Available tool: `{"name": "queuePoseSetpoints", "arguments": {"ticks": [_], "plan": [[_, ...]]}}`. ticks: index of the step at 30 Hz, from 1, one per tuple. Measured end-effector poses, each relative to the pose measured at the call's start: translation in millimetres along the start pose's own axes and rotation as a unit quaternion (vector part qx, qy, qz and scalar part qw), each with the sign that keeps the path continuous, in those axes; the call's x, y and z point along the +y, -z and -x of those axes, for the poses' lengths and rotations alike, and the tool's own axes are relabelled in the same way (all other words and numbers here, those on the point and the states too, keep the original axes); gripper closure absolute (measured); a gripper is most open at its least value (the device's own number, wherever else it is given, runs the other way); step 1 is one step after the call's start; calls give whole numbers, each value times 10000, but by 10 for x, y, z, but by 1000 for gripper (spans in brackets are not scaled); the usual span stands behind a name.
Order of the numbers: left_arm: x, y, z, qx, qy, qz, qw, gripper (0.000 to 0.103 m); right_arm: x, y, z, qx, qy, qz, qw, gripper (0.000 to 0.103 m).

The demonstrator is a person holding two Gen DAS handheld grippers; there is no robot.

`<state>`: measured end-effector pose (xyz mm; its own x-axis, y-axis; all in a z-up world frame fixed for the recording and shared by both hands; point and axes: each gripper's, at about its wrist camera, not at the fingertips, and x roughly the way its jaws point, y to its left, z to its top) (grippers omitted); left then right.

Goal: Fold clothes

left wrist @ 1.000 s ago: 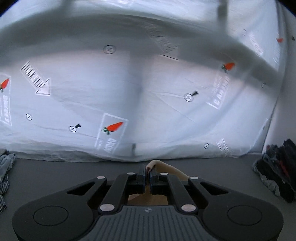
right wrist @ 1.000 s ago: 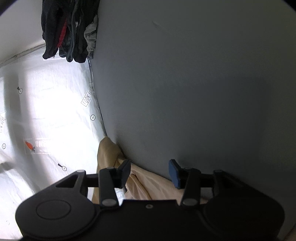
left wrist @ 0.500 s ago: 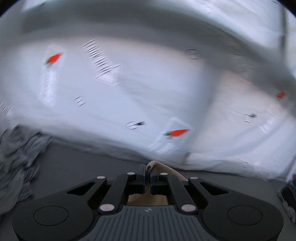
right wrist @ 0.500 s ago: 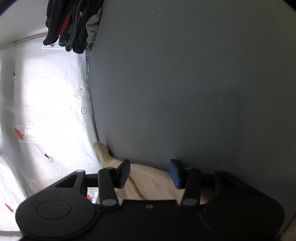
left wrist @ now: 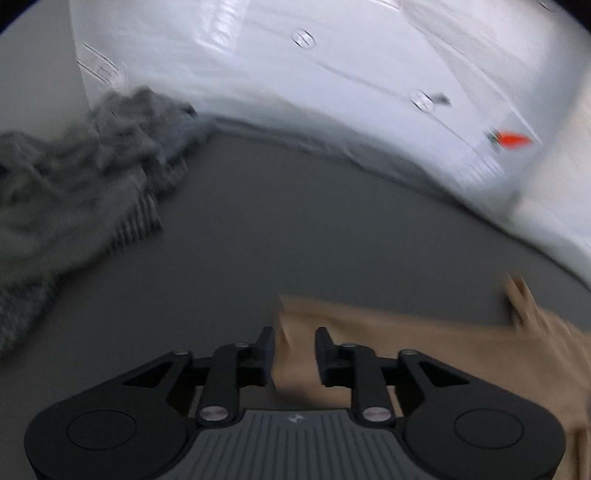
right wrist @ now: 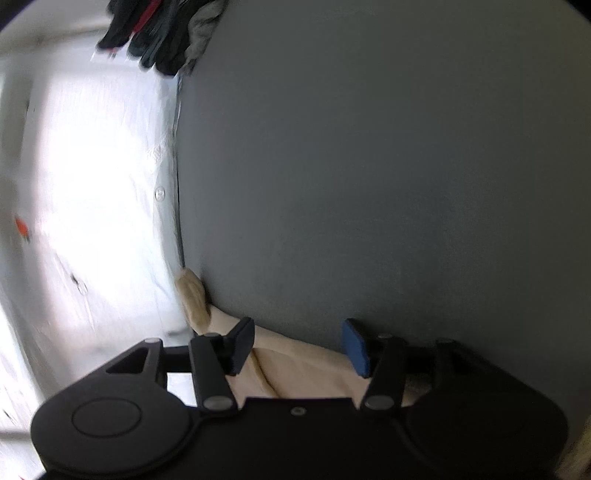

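Observation:
A tan garment [left wrist: 424,343] lies flat on the grey table, spreading to the right in the left wrist view. My left gripper [left wrist: 294,341] is open, its fingers either side of the garment's near left corner. In the right wrist view the same tan garment [right wrist: 295,365] lies under my right gripper [right wrist: 299,341], which is open and empty above it; one end of the cloth [right wrist: 192,295] reaches the table's edge.
A heap of grey checked clothes [left wrist: 74,192] lies at the left of the grey table [left wrist: 295,240]. A dark pile of clothes [right wrist: 162,33] sits at the far table edge. A white printed sheet [left wrist: 369,74] covers the floor beyond.
My left gripper has opened and let go of the tan garment, which now lies on the table. The left view swung left and down. The right gripper stays open.

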<state>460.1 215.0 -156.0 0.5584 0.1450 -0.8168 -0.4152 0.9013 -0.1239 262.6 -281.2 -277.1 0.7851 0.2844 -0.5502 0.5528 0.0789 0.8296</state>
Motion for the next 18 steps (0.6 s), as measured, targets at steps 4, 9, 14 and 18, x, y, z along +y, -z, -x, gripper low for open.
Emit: {"name": "queuePoseSetpoints", "arguments": {"ticks": [4, 9, 14, 18], "plan": [[-481, 539, 225, 443, 490, -975, 9930, 59, 256, -35, -22, 103, 371, 1005, 9942, 48], [-1083, 1212, 506, 987, 1092, -2173, 9649, 54, 435, -53, -31, 512, 670, 1963, 9769, 47], [-1557, 1773, 714, 1377, 1358, -3116, 9303, 47, 467, -43, 7, 955, 824, 2731, 9537, 49], [-1593, 1986, 697, 1497, 1034, -3098, 9332, 44, 471, -44, 37, 1155, 887, 3317, 9321, 53]]}}
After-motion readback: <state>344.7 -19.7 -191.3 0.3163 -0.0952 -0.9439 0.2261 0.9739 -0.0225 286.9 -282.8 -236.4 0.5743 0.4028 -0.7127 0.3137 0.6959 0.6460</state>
